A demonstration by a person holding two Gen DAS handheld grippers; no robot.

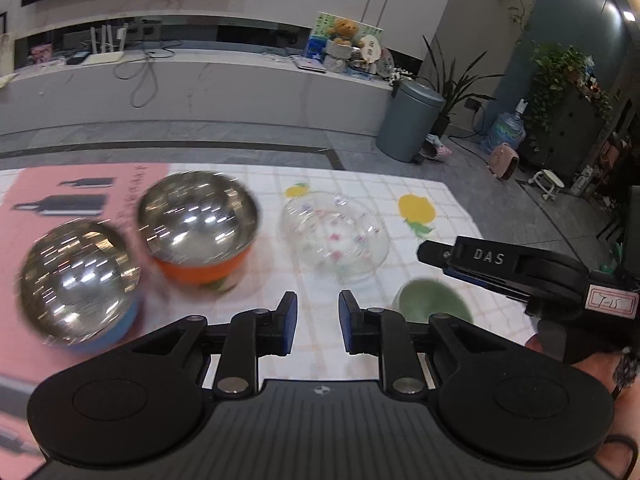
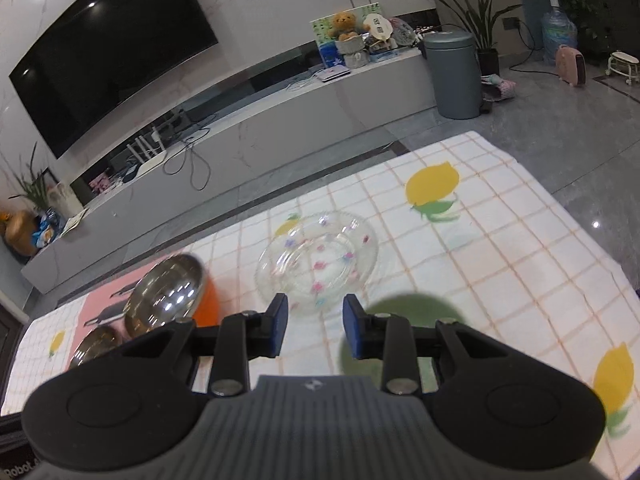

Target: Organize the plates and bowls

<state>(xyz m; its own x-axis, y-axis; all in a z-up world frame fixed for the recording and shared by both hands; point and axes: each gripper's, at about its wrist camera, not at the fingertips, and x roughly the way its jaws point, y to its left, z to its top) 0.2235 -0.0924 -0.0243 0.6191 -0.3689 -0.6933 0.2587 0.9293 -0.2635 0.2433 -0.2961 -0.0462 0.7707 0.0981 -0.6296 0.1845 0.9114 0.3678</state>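
A: Which step?

B: Between grasps, I judge. The left gripper (image 1: pixel 318 312) and right gripper (image 2: pixel 315 314) both have parted fingers holding nothing.

A: Next?

B: The clear flowered glass plate (image 2: pixel 318 258) lies on the surface just beyond the right fingers; the green bowl (image 2: pixel 400 332) under them; the orange-walled steel bowl (image 1: pixel 200 226) left of the left fingers. Choose one.

Two bowls, orange-sided (image 1: pixel 198 232) and blue-sided (image 1: pixel 78 284), with mirror-shiny metal insides. Clear glossy glass plate (image 2: pixel 318 258) with flower dots. Green bowl (image 1: pixel 432 304) looks matt. Tabletop cloth (image 2: pixel 500 248) is a matt checked print. My tools: matt black plastic.
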